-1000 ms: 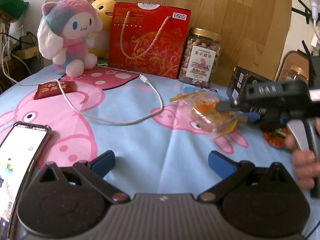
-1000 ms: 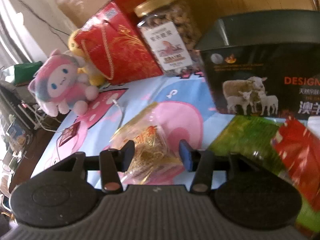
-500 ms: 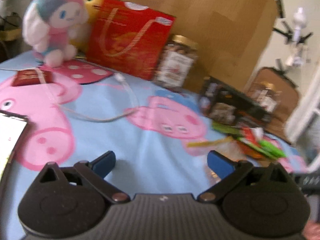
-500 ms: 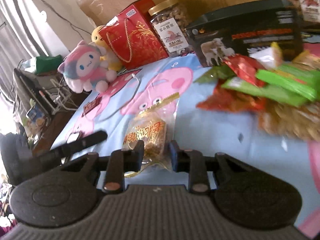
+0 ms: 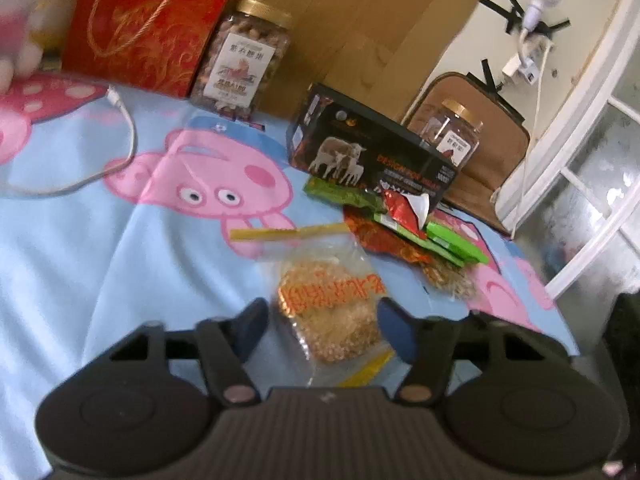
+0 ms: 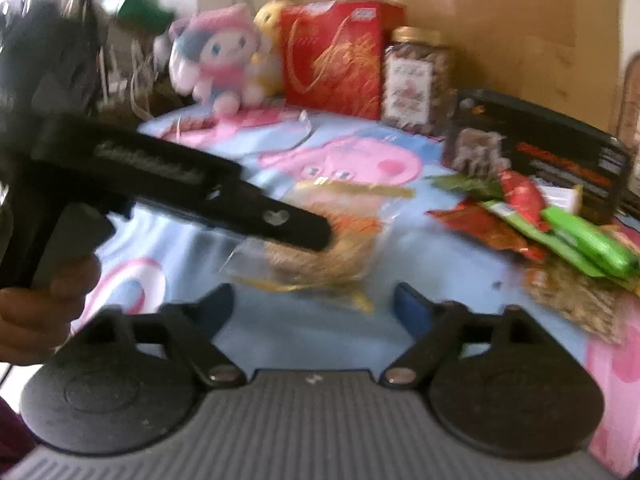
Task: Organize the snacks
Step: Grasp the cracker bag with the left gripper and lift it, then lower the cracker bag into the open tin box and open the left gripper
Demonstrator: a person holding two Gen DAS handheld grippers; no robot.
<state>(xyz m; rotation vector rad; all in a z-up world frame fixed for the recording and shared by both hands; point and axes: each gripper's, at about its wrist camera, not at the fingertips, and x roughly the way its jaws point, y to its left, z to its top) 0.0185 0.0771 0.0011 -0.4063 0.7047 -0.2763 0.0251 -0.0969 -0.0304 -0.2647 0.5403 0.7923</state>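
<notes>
Two grippers over one clear snack bag, near edge of the cartoon-pig cloth.

Left gripper (image 5: 320, 322), lower centre of the left wrist view: jaws closing, clear bag of golden puffed snack (image 5: 330, 312) between the blue fingertips (image 5: 250, 322); a narrow gap shows each side, pads not pressing. Right gripper (image 6: 312, 306), lower centre of its own view: jaws opening, released, nothing between them; the bag lies just beyond its tips on the blue cloth (image 6: 320, 328). Left of frame there, a hand (image 6: 44, 300) holds the other tool's black handle. Mid right, a loose pile of red and green packets (image 5: 416, 228) touching a black box with sheep (image 5: 372, 156). Further back, centre: nut jar (image 5: 244, 56) beside red gift bag (image 5: 148, 24); plush toy (image 6: 220, 56) upper left.
</notes>
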